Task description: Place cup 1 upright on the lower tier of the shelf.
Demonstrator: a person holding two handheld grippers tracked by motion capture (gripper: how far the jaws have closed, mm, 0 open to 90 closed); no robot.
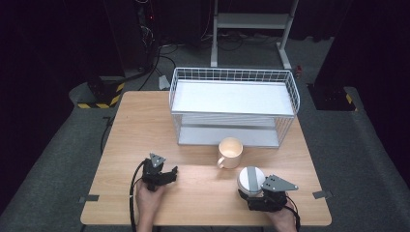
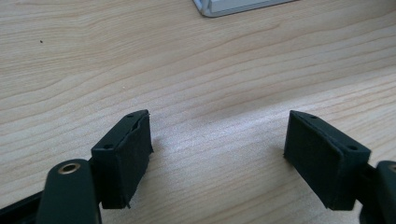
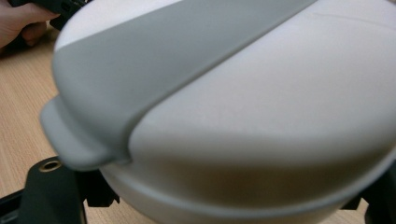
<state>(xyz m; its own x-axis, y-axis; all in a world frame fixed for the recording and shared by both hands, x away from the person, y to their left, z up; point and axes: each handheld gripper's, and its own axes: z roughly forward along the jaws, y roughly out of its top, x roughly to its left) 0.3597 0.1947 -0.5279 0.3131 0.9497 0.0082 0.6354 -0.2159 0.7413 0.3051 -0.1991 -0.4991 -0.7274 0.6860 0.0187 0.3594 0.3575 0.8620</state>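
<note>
- The right gripper (image 1: pixel 261 193) has its jaws closed around a round white container (image 1: pixel 250 180) with a grey band across its lid; in the right gripper view the container (image 3: pixel 261 121) sits between the two black jaws.
- This container stands at the near right part of the wooden table (image 1: pixel 140 125), just beside a cream mug (image 1: pixel 230 152).
- The left gripper (image 1: pixel 162 176) rests on the near left part of the table; its jaws are wide apart and nothing is between them, as its own view (image 2: pixel 217 158) shows.
- Behind the mug stands a white wire rack (image 1: pixel 232 104) with two shelves.
</note>
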